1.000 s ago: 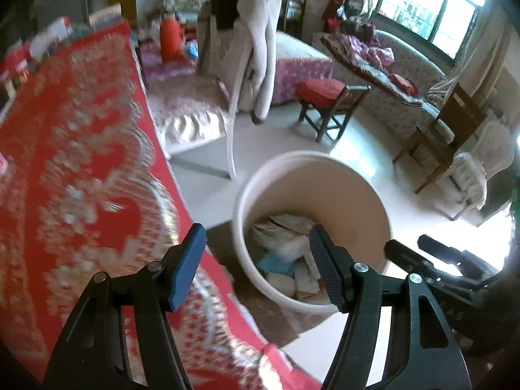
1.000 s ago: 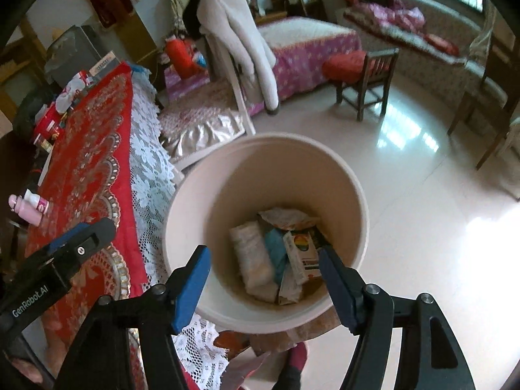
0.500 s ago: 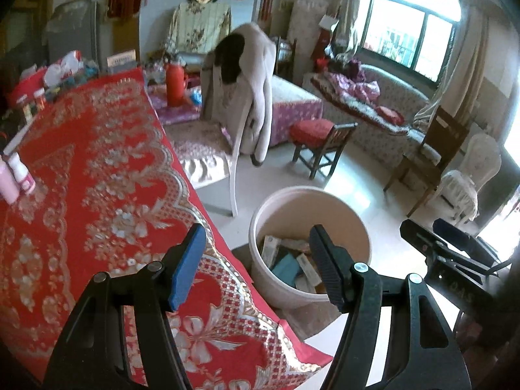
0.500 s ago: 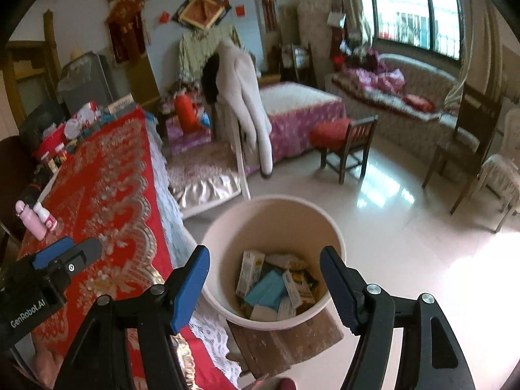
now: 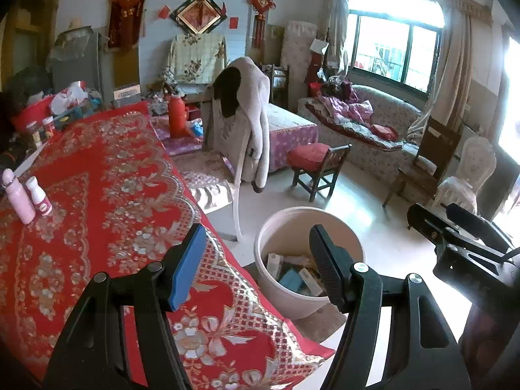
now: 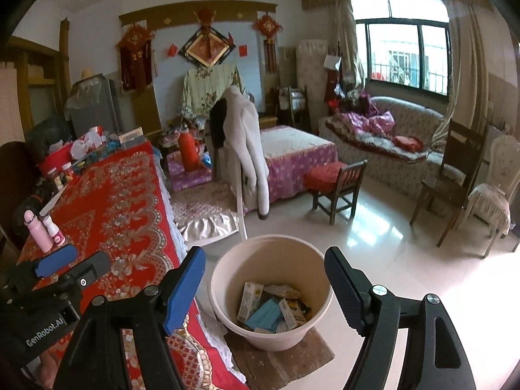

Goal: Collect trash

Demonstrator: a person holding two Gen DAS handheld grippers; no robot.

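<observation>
A cream plastic bucket [image 6: 224, 279] stands on the floor beside the table, holding several cartons and wrappers [image 6: 269, 308]. The left wrist view shows the same bucket [image 5: 282, 224] low in the middle. My left gripper [image 5: 256, 260] hangs open and empty above the table's corner. My right gripper [image 6: 265, 279] is high over the bucket with its jaws opening and nothing between them. Each gripper shows at the edge of the other's view: the left gripper [image 6: 68, 260] at lower left, the right gripper [image 5: 455, 224] at right.
A table under a red patterned cloth [image 5: 97, 195] fills the left, with a pink bottle [image 5: 18, 195] and a small white bottle [image 5: 39, 195] on it. A chair draped with a grey coat [image 5: 247, 120], a red stool [image 6: 334, 182], a bed and a sofa stand beyond.
Both grippers have risen and tipped up from the bucket, so the room's far wall now shows. The right gripper's jaws have spread wider; the left's have kept their gap.
</observation>
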